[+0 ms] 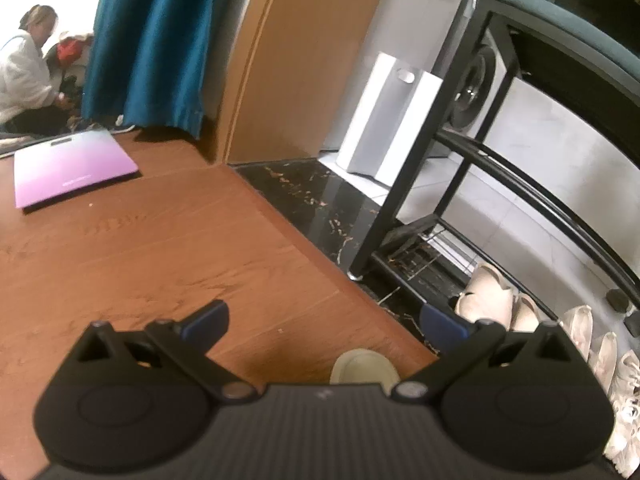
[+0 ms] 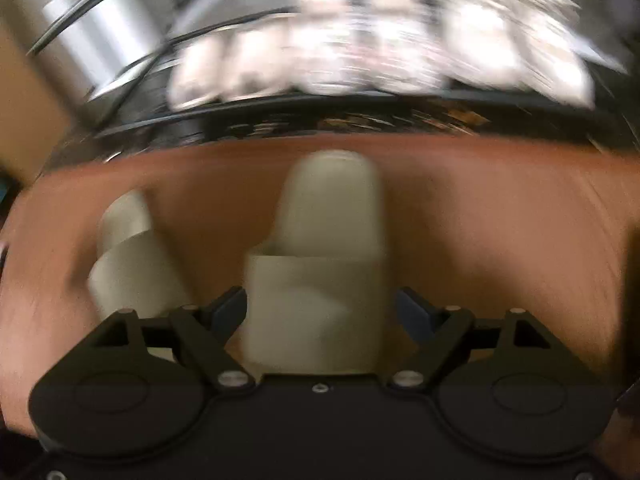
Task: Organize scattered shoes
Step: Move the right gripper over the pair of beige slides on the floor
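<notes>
Two pale beige slippers lie on the brown wooden floor in the blurred right wrist view. The nearer slipper (image 2: pixel 320 240) lies toe away between the blue pads of my right gripper (image 2: pixel 320 308). That gripper is open, and a gap shows beside its right pad. The second slipper (image 2: pixel 128 256) lies to the left. My left gripper (image 1: pixel 326 318) is open and holds nothing, and a slipper toe (image 1: pixel 362 366) shows just under it. A black metal shoe rack (image 1: pixel 496 152) holds beige shoes (image 1: pixel 488 300) and white sneakers (image 1: pixel 624 400) on its bottom shelf.
A purple bathroom scale (image 1: pixel 68 168) lies on the floor at left. Behind it hang a blue curtain (image 1: pixel 152 40) and a wooden panel (image 1: pixel 304 60). A white box (image 1: pixel 392 120) and a black marble strip (image 1: pixel 320 200) border the rack. A person (image 1: pixel 24 72) sits far left.
</notes>
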Demonstrator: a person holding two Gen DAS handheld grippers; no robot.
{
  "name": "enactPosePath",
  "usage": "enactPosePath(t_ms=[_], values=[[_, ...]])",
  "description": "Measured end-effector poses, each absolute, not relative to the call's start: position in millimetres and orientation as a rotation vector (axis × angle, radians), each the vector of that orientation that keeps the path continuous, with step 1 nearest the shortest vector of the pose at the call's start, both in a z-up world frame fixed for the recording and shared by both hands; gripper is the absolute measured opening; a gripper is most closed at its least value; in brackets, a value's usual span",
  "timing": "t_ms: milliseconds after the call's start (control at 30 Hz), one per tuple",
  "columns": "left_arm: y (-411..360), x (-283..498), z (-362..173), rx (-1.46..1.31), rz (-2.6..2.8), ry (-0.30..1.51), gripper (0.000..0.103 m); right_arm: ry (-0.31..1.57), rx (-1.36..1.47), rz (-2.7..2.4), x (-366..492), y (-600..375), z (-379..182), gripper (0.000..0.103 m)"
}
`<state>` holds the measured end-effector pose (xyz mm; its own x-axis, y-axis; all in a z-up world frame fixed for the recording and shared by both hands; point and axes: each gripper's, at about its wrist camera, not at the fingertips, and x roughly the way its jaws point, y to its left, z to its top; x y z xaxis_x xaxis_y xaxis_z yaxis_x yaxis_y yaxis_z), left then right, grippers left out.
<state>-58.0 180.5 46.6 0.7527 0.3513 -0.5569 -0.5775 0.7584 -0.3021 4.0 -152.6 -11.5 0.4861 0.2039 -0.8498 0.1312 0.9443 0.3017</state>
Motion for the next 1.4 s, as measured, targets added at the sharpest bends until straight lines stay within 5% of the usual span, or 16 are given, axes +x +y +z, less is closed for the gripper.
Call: enactPosePath(t_ms=[500,800,1200,1400], values=[[172.8,-52.2,46.2,-0.429,0.523,0.518,0.102,0.995,0.138,0.015,31.4,-111.0,-55.0,0.103],[161.9,-9.4,14.9,-0.301,0.529,0.804,0.102,1.059,0.157,0.053,28.9,-111.1,-60.2,0.099],[174.7,-25.4,18.5,-0.41,0.598,0.696,0.102,0.841,-0.158,0.458,53.3,-34.4,-57.3,0.099],[171.6,-19.2,15.7,-0.382,0.588,0.695,0.102,0.865,0.028,0.416,57.7,-53.9,-61.1,0.102]])
